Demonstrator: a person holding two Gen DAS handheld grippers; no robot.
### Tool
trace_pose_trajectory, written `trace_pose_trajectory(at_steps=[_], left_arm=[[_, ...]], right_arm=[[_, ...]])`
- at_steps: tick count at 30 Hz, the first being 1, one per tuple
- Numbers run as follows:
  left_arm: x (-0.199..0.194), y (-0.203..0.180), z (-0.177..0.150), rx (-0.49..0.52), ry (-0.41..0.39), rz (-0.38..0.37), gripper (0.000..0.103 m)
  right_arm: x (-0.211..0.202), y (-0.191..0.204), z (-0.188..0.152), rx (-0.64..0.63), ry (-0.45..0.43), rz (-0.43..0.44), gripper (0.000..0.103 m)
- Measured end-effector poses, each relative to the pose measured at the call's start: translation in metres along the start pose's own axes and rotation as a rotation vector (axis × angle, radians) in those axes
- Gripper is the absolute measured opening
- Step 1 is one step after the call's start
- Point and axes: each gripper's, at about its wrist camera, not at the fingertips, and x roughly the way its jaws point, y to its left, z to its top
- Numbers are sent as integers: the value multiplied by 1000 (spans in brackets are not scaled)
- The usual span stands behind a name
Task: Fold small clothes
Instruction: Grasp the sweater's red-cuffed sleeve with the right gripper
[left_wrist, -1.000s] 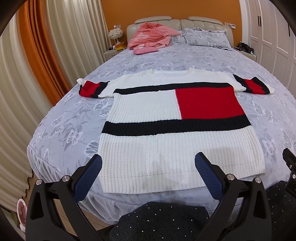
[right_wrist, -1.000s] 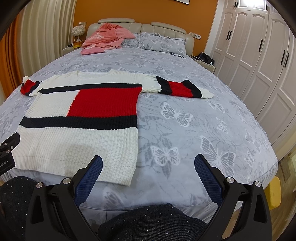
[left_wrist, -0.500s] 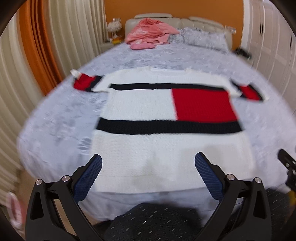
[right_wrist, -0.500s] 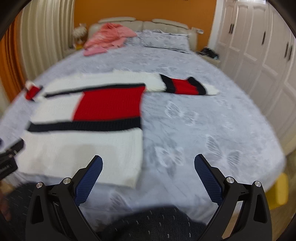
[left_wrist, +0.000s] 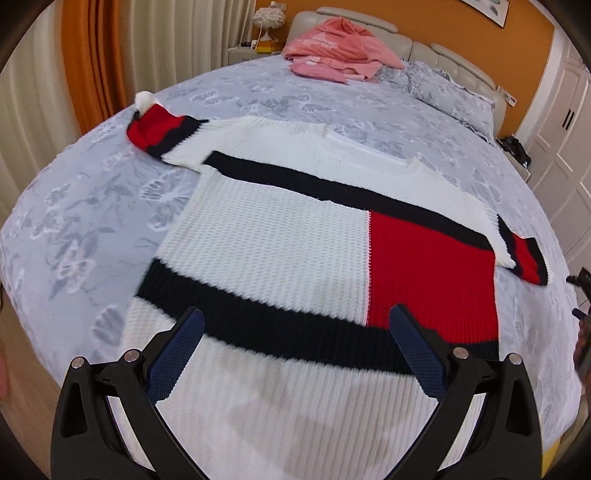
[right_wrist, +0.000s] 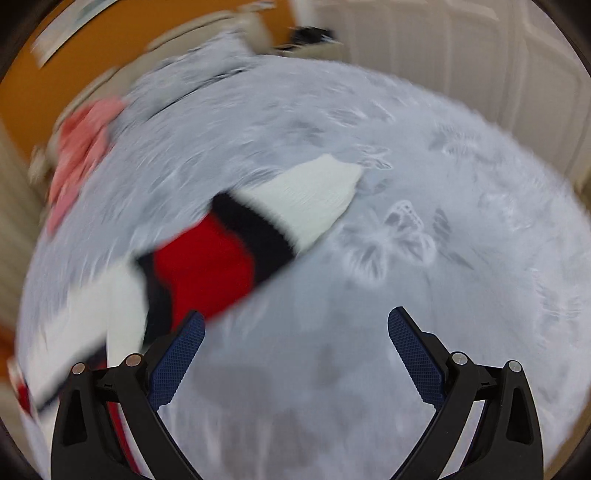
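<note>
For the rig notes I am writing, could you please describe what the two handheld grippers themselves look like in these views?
The left gripper and right gripper look identical: matte black angular frames with triangular cut-outs, two round silver pins on each side, and two fingers faced with dark blue pads bearing a fine grid texture. No cables, printed markings, hands or sleeves show in either view.

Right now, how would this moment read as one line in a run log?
task: fold | sweater: flat on bed, unfolded | left gripper: open, over hem | right gripper: open, near sleeve, view blurred
</note>
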Motion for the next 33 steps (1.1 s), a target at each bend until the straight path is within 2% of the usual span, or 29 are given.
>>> trace_pose_trajectory(at_steps=[2, 4, 7, 9, 10, 11, 12, 14, 16, 20, 22, 24, 25, 27, 28, 31, 33], left_arm=[[12, -10, 3, 24, 5, 5, 98], [21, -18, 6, 49, 7, 9, 98], [33, -31, 7, 76, 18, -7, 98], [41, -39, 8, 80, 31, -23, 98], [44, -42, 9, 83, 34, -28, 98], [46, -46, 9, 87, 35, -31, 98], [48, -49, 9, 91, 37, -37, 98], [50, -51, 9, 92, 38, -48, 98], [50, -53, 10, 98, 35, -57, 98], [46, -51, 15, 89, 16, -83, 98], [44, -49, 18, 78, 9, -98, 98], [40, -47, 22, 69, -7, -105, 98], [38, -46, 25, 65, -15, -106, 98], [34, -41, 30, 52, -31, -113, 98], [32, -38, 31, 45, -36, -113, 98], [30, -28, 35, 35, -45, -109, 98], [30, -20, 37, 30, -48, -100, 98]], right_arm=[[30, -16, 25, 88, 5, 15, 90], [54, -24, 40, 151, 24, 38, 88], [89, -28, 54, 188, 92, 8, 88], [95, -25, 56, 179, 65, -5, 85], [92, -22, 56, 165, 31, 15, 74], [94, -19, 57, 162, 32, 84, 27], [97, -17, 58, 185, 61, 131, 7], [77, -13, 62, 215, -9, 228, 6], [51, 2, 69, 193, -76, 314, 6], [-21, 92, 74, -26, -153, 506, 6], [-53, 162, 60, -176, -148, 616, 6], [-71, 220, 38, -296, -131, 685, 6], [-77, 259, 19, -366, -100, 730, 6], [-77, 313, -13, -454, -47, 775, 6], [-73, 342, -35, -507, -11, 785, 6], [-50, 400, -94, -600, 90, 797, 6], [-27, 435, -149, -697, 163, 769, 6]])
